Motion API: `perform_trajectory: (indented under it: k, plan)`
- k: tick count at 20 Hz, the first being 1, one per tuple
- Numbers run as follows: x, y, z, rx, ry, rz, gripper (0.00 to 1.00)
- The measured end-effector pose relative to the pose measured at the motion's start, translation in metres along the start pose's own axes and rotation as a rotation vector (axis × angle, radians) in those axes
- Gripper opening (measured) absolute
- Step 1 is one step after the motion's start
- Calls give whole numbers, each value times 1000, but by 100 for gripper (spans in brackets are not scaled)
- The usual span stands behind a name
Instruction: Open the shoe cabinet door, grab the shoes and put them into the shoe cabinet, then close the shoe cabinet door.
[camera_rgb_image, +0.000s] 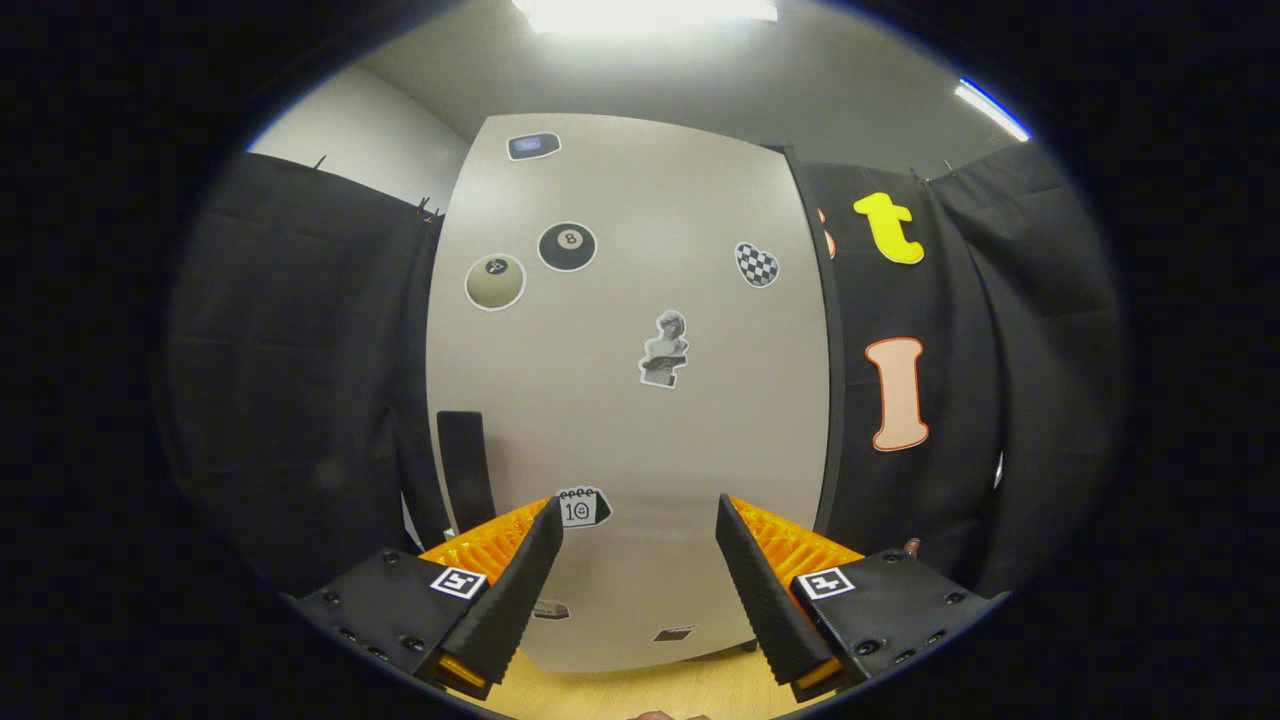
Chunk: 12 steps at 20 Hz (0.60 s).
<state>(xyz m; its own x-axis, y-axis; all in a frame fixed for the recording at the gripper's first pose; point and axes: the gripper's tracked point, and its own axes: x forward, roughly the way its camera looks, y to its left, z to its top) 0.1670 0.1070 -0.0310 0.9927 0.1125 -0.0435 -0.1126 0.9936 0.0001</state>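
The shoe cabinet door is a tall pale grey panel with several stickers on it, standing straight ahead of the fingers and looking shut. A dark upright handle sits near the door's left edge, just above and beyond the left finger. My gripper is open, its two fingers spread wide with nothing between them, facing the lower part of the door at a short distance.
Black cloth walls stand on both sides of the cabinet. A light wooden floor shows below the door between the fingers. A white wall and bright ceiling lights are above.
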Motion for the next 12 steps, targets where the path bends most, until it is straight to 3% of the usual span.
perform_trajectory:
  k: [9, 12]
  plan:
    - [-41, -28, -21, 32, 21, -44, 97]
    - [-31, -23, -31, -4, 62, -41, 96]
